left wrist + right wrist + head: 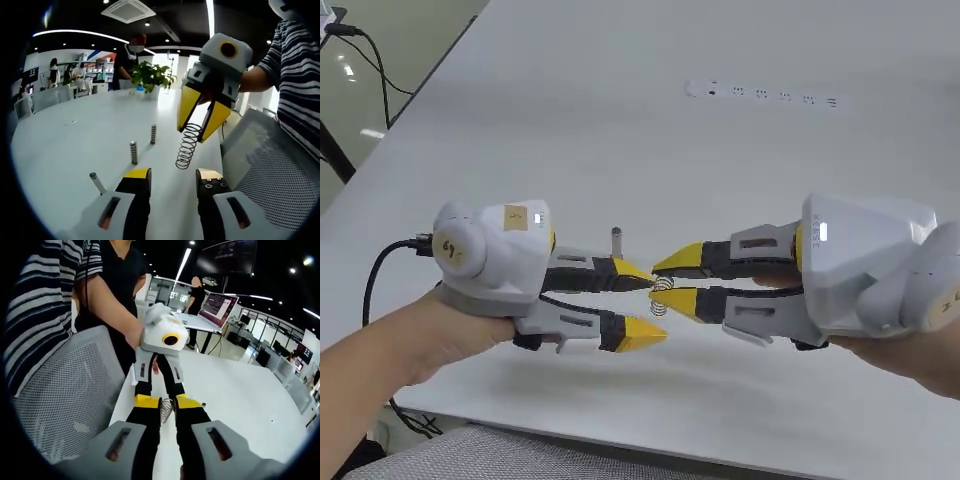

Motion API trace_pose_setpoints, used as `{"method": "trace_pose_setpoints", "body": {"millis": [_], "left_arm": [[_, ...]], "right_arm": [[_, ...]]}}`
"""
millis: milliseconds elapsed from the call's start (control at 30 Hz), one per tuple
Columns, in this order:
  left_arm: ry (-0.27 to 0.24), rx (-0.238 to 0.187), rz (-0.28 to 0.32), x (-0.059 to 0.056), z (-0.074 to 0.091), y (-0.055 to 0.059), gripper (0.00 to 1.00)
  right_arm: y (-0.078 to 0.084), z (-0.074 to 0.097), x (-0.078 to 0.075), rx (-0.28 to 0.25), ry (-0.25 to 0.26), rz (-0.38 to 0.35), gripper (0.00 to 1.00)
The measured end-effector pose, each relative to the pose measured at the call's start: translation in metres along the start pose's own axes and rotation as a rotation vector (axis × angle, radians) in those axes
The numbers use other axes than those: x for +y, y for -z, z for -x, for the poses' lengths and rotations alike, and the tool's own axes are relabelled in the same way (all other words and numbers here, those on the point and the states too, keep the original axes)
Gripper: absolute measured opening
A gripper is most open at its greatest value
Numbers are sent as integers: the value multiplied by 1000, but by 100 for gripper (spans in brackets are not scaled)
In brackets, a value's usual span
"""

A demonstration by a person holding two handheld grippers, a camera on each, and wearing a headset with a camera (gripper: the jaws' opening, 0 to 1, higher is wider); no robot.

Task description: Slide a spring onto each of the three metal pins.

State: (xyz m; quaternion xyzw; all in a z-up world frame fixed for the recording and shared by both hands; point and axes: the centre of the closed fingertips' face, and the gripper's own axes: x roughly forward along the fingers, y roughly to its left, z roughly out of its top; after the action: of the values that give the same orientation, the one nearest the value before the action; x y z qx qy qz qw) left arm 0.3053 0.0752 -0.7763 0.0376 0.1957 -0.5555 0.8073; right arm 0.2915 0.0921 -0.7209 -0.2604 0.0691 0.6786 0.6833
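Note:
A small metal spring [662,292] hangs between the yellow tips of my right gripper [654,283], which is shut on it above the white table's near edge. My left gripper [659,308] faces it tip to tip, open, with nothing in its jaws. In the left gripper view, my left gripper [172,175] points at the held spring [188,149]. Beyond it stand two pins [133,152] [153,134] wearing springs and one bare, tilted pin [95,182]. The right gripper view shows the spring [166,412] pinched in my right gripper [166,401].
A white power strip [760,94] lies at the far side of the table [620,130]. A black cable [380,70] runs along the left edge. A grey mesh chair [65,390] sits by the near edge, with people beside it.

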Motion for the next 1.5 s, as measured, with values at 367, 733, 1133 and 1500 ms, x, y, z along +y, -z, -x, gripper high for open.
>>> {"method": "trace_pose_setpoints", "body": {"millis": [367,733,1133,1500], "left_arm": [[-109,-20,23,23,24,5,44],[-248,-47,61,45,54,18,71],[-327,-66,86,56,74,23,94],[-357,-66,105,58,85,27,97]], "right_arm": [[3,1,-3,5,15,-5,12],[6,-1,-7,13,41,-11,12],[10,-10,-5,46,46,37,12],[14,-19,-17,53,56,35,12]]}}
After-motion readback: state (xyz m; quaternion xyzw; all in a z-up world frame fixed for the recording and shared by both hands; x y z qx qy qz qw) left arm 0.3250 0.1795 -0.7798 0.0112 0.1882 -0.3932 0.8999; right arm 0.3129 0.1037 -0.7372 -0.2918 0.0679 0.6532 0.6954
